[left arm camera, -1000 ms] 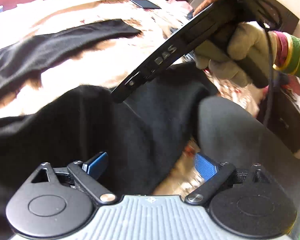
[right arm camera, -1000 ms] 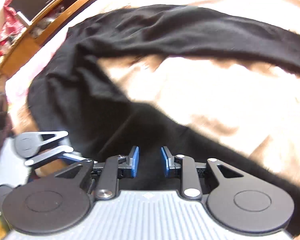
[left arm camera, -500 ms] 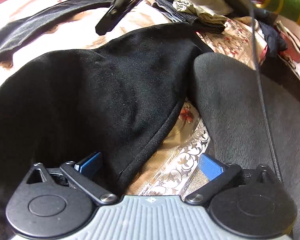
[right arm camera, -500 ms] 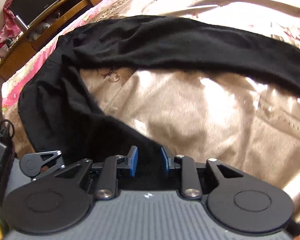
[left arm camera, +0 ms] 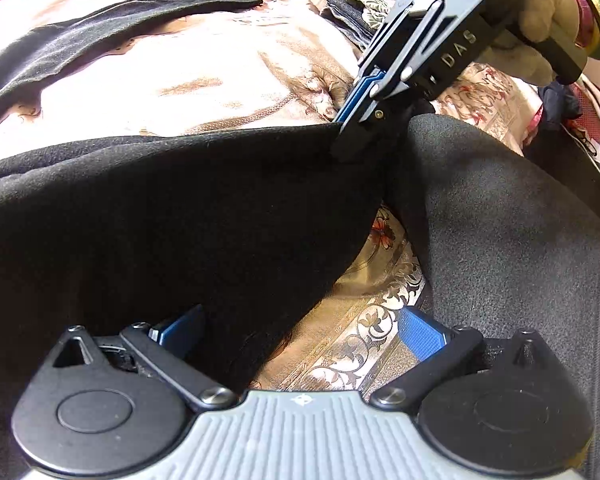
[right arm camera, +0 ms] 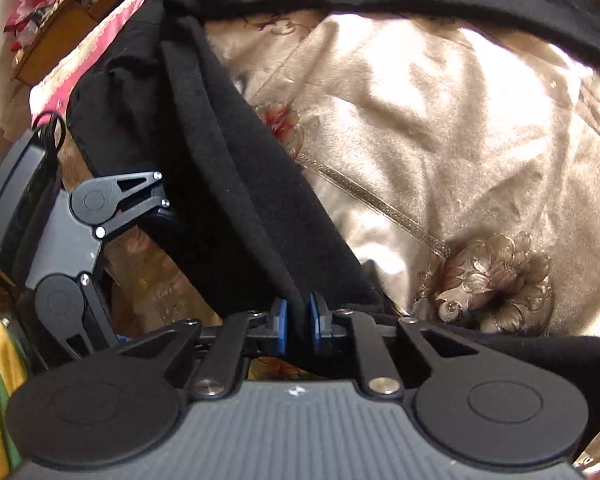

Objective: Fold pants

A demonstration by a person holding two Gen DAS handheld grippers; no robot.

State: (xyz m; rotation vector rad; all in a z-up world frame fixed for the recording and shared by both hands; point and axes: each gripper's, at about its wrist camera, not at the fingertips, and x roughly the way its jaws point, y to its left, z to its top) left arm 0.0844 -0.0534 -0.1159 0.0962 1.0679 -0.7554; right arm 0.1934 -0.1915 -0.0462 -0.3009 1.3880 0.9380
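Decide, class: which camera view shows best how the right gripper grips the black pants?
The right wrist view. There the right gripper shows both blue pads pressed on a ridge of the black pants. The left wrist view shows that gripper only from the side, its tip meeting the fabric edge, beyond the open left gripper.

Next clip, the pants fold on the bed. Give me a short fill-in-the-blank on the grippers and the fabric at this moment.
1. The right gripper is ____ on the black pants.
2. The left gripper has its jaws ____.
3. The pants lie on a ____-patterned bedspread.
4. The pants' two legs lie ____, bedspread showing between them.

Missing words: shut; open; floral; apart
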